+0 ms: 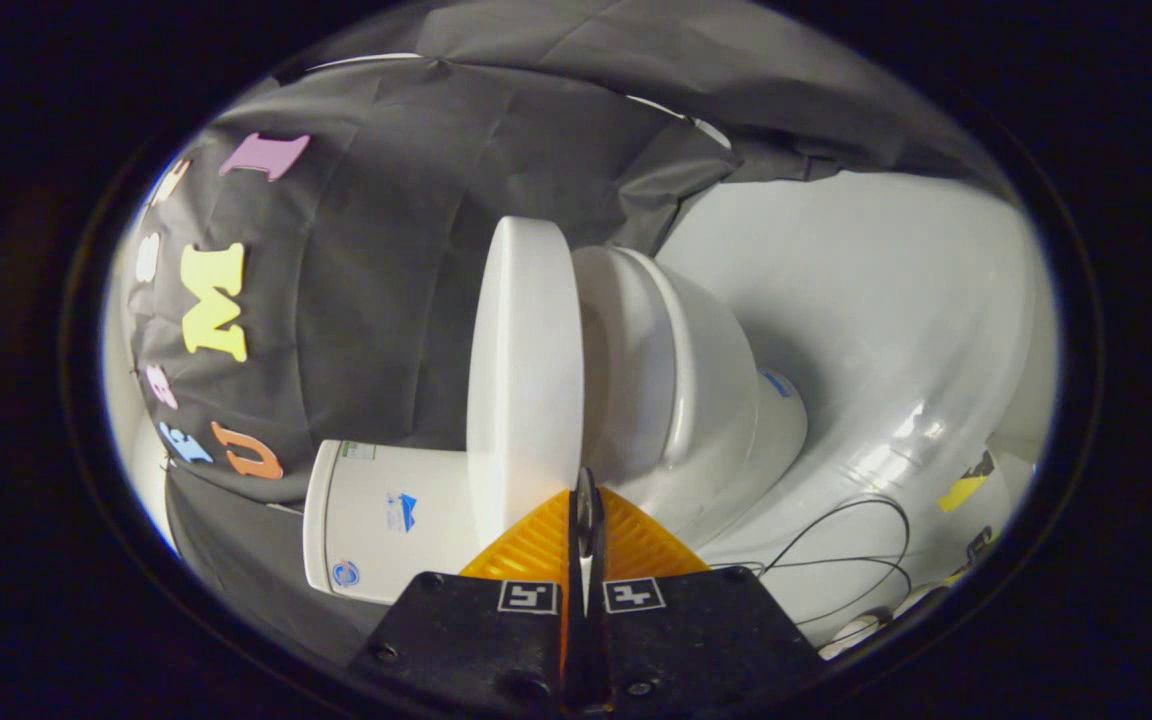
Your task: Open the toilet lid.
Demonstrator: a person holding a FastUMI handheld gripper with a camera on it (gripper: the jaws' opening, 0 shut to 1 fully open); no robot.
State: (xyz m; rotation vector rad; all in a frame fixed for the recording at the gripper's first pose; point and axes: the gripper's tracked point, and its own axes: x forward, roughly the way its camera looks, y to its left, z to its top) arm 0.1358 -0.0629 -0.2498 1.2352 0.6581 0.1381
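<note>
The view is rolled on its side, with the floor to the right of the toilet. The white toilet lid shows edge-on as a thick flat plate over the seat and bowl. A shaded gap runs between lid and seat. The tank stands beside the lid's near end, close to my fingers. My gripper is shut, its two orange fingers pressed together with nothing between them. Their tips reach the lid's near edge, at the seam between lid and seat; whether they touch it I cannot tell.
Glossy white floor lies beyond the bowl. Thin black cables loop on it near my fingers, and a yellow tape mark sits farther out. Black cloth wall hangs behind the toilet.
</note>
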